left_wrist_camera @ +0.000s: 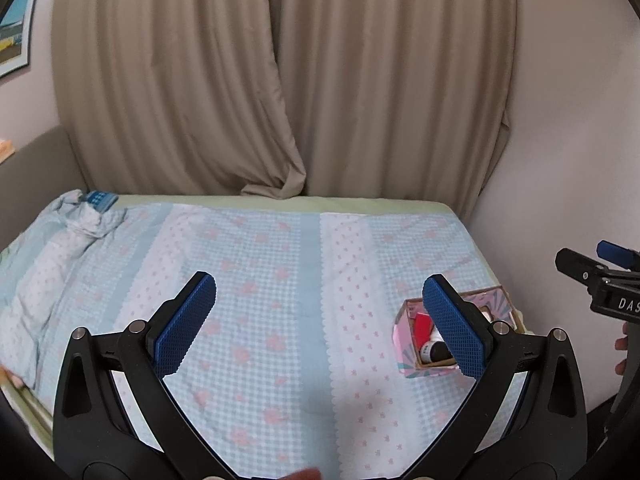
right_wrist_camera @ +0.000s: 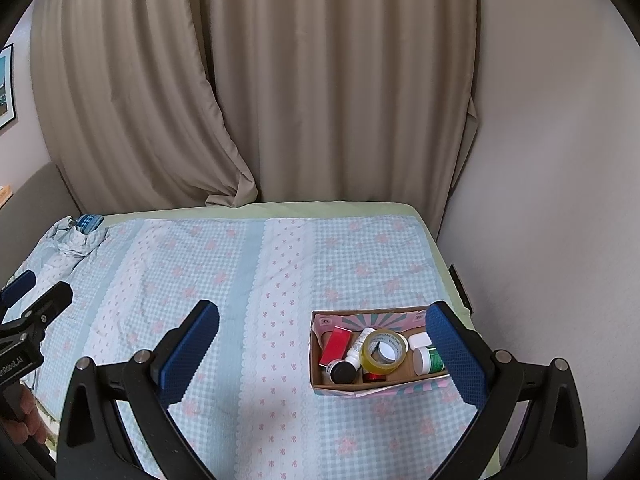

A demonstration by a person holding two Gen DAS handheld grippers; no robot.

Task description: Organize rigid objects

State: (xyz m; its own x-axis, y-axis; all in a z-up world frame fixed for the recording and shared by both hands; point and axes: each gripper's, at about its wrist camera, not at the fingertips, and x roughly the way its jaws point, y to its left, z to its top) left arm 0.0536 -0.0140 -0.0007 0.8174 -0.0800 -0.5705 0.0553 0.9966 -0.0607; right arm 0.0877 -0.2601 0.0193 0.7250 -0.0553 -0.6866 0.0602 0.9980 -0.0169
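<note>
From the left wrist cam, the left claw (left_wrist_camera: 320, 304) hangs wide open over the bed (left_wrist_camera: 280, 280) with nothing between its blue pads (left_wrist_camera: 186, 324), just the blue-and-pink checked blanket below. Off to the right, partly hidden behind the right-hand pad, sits the pink cardboard box (left_wrist_camera: 404, 354) near the bed's right edge, and you can make out a red box (left_wrist_camera: 422, 330) and a dark-capped bottle (left_wrist_camera: 434, 350) inside it. The right claw (left_wrist_camera: 596, 264) pokes in at the far right edge, but from this angle I can't tell how it stands. There's a small blue gadget (left_wrist_camera: 100, 200) on the bunched-up blanket at the far left corner, and beige curtains (left_wrist_camera: 280, 80) behind everything. Switching to the right wrist cam, the right claw (right_wrist_camera: 324, 328) is spread wide open too, holding nothing, hovering above the bed (right_wrist_camera: 200, 280). The pink cardboard box (right_wrist_camera: 348, 390) sits just inside its right pad, and here the contents are clear: a red box (right_wrist_camera: 336, 344) on the left, a white bottle (right_wrist_camera: 358, 346) leaning next to it, a dark-capped bottle (right_wrist_camera: 342, 372) at the front, a yellowish tape roll (right_wrist_camera: 384, 350) in the middle, and a green jar with a white lid (right_wrist_camera: 428, 360) on the right with a white cap (right_wrist_camera: 418, 340) just behind it. The left claw (right_wrist_camera: 28, 292) shows at the left edge, side-on, with a hand (right_wrist_camera: 30, 416) gripping its handle.
</note>
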